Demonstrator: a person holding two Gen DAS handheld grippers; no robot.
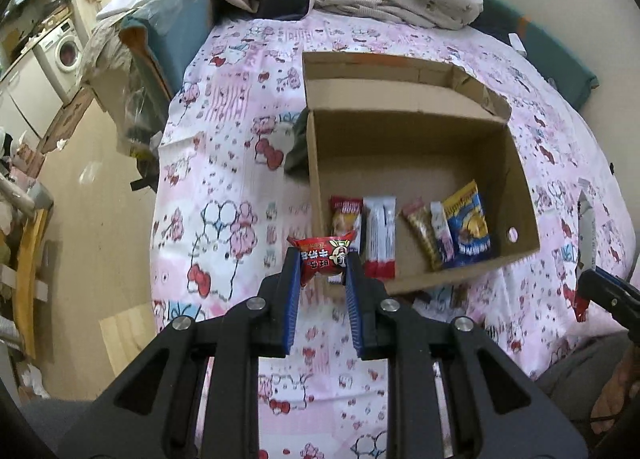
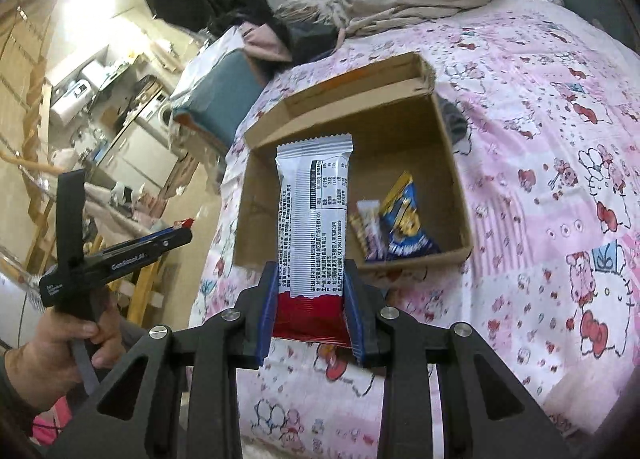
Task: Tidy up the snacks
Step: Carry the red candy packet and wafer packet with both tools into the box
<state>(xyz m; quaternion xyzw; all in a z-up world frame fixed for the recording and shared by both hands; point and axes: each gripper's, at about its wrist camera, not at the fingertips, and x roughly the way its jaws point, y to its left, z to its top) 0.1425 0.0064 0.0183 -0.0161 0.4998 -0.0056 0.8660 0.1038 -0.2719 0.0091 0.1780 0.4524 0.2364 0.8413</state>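
Pink cartoon-print bedding carries our open cardboard box point(image 1: 520, 195). We pinch a small red snack packet point(image 1: 322, 259) in the left hand-held gripper point(image 1: 322, 279), jaws nearly closed on its crinkly, feather-light film. The right hand-held gripper point(image 2: 310, 315) clamps a long white-and-red wafer bar point(image 2: 314, 219) by its red end; it looks brittle, so we would hold the seal, not the middle.
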